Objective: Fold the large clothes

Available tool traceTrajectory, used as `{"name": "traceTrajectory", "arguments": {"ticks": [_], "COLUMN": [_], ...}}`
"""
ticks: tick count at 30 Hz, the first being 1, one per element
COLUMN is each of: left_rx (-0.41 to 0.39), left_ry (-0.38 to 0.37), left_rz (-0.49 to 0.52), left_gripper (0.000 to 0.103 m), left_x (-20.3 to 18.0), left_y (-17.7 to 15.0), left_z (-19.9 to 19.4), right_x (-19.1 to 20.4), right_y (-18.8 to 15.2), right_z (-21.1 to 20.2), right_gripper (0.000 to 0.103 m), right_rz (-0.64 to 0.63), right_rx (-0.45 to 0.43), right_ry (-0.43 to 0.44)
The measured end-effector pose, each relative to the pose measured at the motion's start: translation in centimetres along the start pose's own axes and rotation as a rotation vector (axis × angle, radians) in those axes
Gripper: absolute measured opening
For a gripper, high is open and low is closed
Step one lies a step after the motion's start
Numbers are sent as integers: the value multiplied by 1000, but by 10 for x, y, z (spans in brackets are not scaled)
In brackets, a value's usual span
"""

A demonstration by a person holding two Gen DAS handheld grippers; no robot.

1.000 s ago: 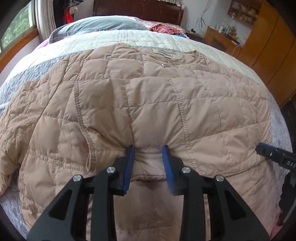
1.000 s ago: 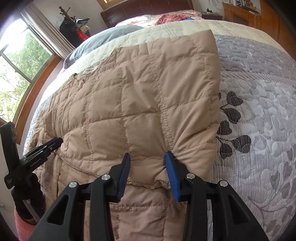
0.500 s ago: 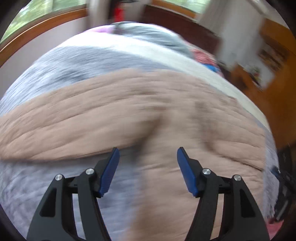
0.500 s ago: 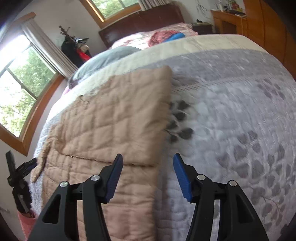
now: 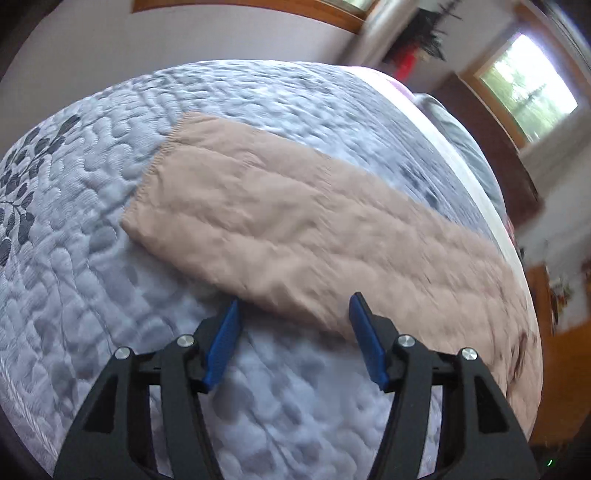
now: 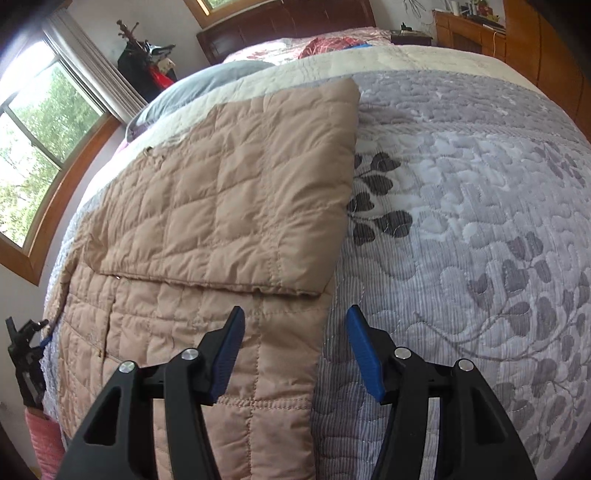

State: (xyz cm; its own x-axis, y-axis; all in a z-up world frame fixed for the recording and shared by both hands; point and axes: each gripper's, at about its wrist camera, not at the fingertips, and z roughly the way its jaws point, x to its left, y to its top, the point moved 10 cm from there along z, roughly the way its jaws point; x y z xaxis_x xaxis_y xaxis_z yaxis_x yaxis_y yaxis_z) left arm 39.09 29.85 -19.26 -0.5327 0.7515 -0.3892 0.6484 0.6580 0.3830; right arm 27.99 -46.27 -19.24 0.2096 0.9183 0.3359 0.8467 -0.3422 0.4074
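A tan quilted jacket (image 6: 221, 206) lies on the grey patterned bedspread (image 6: 461, 229), its lower part folded up over the body. My right gripper (image 6: 295, 343) is open and empty, hovering over the jacket's right edge near the fold. In the left wrist view one long sleeve (image 5: 295, 229) of the jacket lies flat and stretched out across the bedspread (image 5: 110, 295). My left gripper (image 5: 293, 325) is open and empty, just above the sleeve's near edge.
Pillows (image 6: 207, 81) and a dark wooden headboard (image 6: 280, 22) are at the far end of the bed. Windows (image 6: 33, 140) line the left wall. Wooden cabinets (image 6: 480, 33) stand at the right. A black stand (image 6: 22, 362) sits by the bed's left side.
Both grippers let go of the jacket's hem after folding it up and opened. The left gripper swung left toward the sleeve. The right gripper drew back a little.
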Motion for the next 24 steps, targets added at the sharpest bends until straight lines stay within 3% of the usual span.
{"name": "traceTrajectory", "arguments": {"ticks": [4,8,13,17,24], "left_rx": [-10,-28,-46,-63,-123], "left_ry": [-37,-5,19,31,127], "left_rz": [-60,-104,-103,-79,17], "left_gripper": [56,32,14,10,4], "left_x": [3,12,20,21,11], "left_y": [16,21,17,15,15], "left_z": [7,9,8,8,2], "right_x": [0,0,0,2,11], "right_y": [-3,-5,-6,-7,-7], "right_z": [7,9,12,16,18], "right_gripper": [58,58,59,60,67], "right_rz": [-10,-20,-33,-46,-101], "right_rx": [7,6,7,3,-27], "right_ry": [-8,-15,-35,-58,-98]}}
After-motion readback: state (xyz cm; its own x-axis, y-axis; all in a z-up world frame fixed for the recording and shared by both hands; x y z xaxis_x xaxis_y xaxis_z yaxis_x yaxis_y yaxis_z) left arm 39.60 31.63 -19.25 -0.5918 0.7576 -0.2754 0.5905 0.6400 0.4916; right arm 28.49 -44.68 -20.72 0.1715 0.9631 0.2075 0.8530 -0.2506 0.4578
